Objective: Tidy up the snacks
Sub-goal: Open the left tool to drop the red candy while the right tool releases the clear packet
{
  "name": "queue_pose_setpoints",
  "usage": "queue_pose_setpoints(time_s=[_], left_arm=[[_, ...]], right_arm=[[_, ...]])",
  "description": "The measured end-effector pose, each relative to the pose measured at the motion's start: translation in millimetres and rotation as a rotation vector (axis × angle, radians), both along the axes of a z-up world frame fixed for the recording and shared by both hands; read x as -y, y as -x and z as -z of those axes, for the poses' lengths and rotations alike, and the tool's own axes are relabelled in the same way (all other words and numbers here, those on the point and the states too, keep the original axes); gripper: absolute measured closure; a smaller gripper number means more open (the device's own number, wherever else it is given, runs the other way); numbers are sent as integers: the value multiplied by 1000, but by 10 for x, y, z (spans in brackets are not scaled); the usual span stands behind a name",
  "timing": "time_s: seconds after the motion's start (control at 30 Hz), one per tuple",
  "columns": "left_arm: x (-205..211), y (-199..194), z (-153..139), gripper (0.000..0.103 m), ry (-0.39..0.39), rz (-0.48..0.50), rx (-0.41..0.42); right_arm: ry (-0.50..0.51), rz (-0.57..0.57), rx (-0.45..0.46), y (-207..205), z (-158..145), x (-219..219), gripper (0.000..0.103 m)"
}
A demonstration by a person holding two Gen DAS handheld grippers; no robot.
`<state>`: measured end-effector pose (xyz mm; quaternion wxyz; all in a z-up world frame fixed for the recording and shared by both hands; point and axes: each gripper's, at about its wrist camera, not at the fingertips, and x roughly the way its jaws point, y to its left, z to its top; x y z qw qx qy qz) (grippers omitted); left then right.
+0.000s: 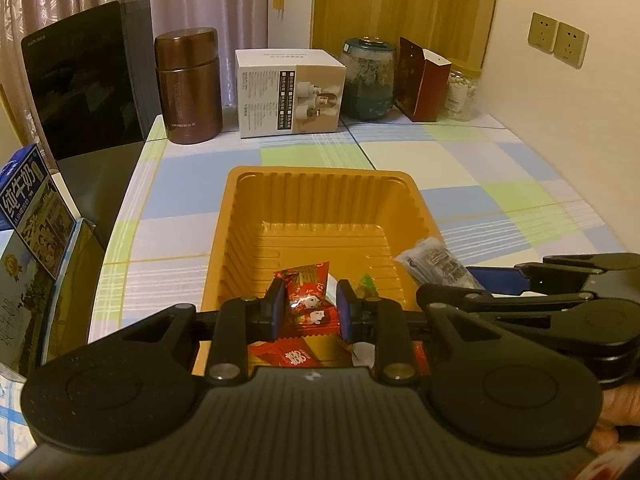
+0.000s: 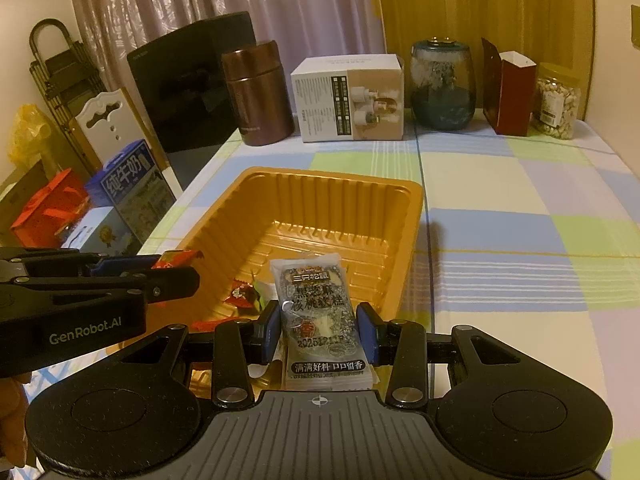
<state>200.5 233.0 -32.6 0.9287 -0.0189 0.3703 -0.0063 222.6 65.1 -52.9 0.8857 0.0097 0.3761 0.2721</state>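
Observation:
An orange plastic tray sits on the checked tablecloth; it also shows in the right wrist view. My left gripper is over the tray's near end, shut on a red candy packet. More red packets and a green candy lie in the tray below. My right gripper is shut on a grey-black snack packet above the tray's near right corner. That packet shows in the left wrist view. The left gripper with its red packet appears at the left of the right wrist view.
Along the back stand a black appliance, a brown canister, a white box, a glass jar, a dark red box and a nut jar. Milk cartons stand left of the table.

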Motion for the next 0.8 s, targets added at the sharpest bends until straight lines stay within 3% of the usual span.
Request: queue_pose_setpoints(time_s=[0.1, 0.23, 0.8], left_arm=[[-4, -22, 35, 79, -10, -14, -4], [-20, -17, 51, 67, -17, -31, 0], [-59, 265, 20, 66, -21, -43, -1]], right_arm=[[-1, 4, -2, -17, 25, 1, 62], [-2, 9, -7, -36, 47, 12, 62], [-37, 36, -19, 24, -62, 107, 62]])
